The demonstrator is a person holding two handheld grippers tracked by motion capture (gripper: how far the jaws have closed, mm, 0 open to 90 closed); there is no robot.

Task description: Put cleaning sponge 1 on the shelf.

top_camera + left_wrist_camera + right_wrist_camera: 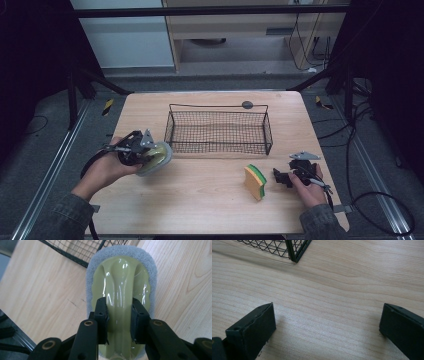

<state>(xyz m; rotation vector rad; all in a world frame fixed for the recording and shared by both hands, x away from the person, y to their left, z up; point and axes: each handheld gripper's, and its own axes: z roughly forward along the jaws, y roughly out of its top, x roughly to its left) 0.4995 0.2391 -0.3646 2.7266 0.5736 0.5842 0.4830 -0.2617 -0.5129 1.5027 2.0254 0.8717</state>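
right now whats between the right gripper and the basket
Bare wood. In the right gripper view, nothing lies on the table between the open right gripper and the wire basket; the high view agrees.

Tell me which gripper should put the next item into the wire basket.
Left. The left gripper is already shut on the scrubber's pale green handle, close to the wire basket. The right gripper is open over bare table, beside the sponge but not yet holding it.
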